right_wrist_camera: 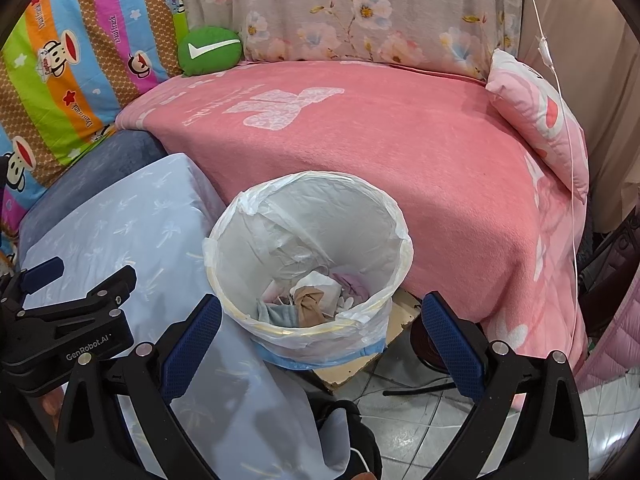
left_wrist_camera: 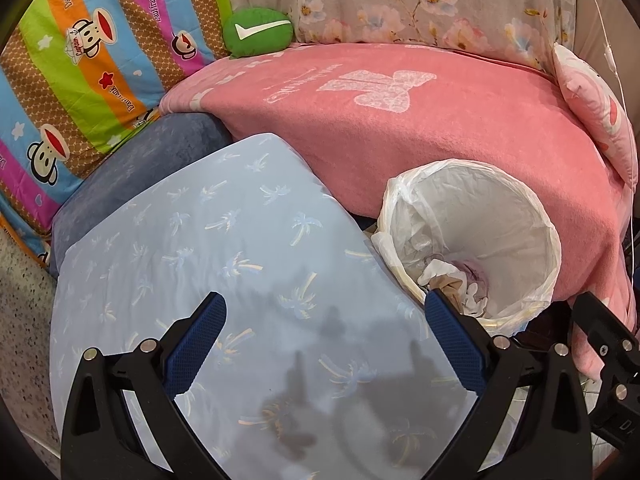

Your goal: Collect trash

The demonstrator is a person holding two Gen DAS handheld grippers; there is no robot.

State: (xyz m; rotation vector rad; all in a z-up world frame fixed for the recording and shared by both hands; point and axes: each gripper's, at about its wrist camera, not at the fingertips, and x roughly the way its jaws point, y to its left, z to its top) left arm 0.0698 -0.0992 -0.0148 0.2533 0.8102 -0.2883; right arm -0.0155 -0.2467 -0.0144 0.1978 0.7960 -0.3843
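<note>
White plastic liner in a round bin (right_wrist_camera: 308,256), standing between the pale blue cushion (right_wrist_camera: 132,220) and the pink blanket (right_wrist_camera: 400,152); crumpled trash (right_wrist_camera: 312,300) lies at its bottom. Left gripper (left_wrist_camera: 324,344): fingers spread wide, empty, over the blue cushion. Right gripper (right_wrist_camera: 320,344): fingers spread wide, empty, just in front of the bin. Green pillow (right_wrist_camera: 210,50) at back.

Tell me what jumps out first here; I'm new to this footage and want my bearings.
The big pink blanket fills the middle. Below its front edge stands a white-lined trash bin with crumpled scraps inside. A green cushion sits at the back left, beside monkey-print bedding.
</note>
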